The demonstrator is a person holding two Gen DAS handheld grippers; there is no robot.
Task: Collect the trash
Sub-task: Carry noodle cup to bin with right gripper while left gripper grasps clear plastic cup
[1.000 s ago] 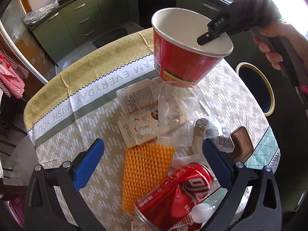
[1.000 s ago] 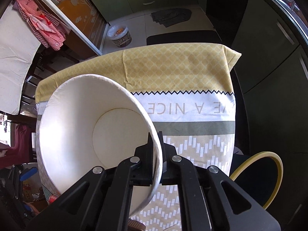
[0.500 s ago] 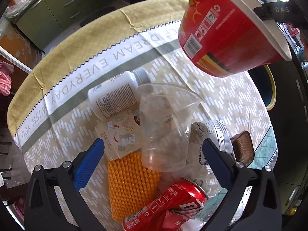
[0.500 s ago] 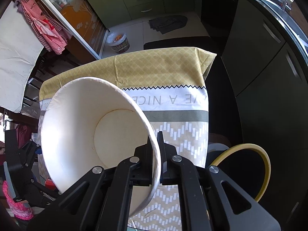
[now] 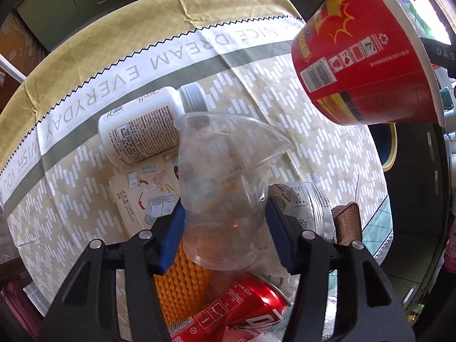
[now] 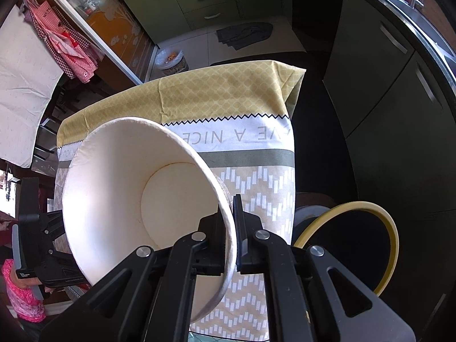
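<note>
Now left hand-held gripper (image 5: 225, 229) closing, pads against clear plastic cup (image 5: 225, 176) amid trash near counter (image 5: 327, 148) edge; right hand-held gripper (image 6: 233, 229) clenched on paper bowl (image 6: 136, 199) rim.

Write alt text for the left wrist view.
The left gripper, jaws closing, straddles a crumpled clear plastic cup above table litter: a white pill bottle, a crushed red can. A red paper bowl hangs upper right.
</note>
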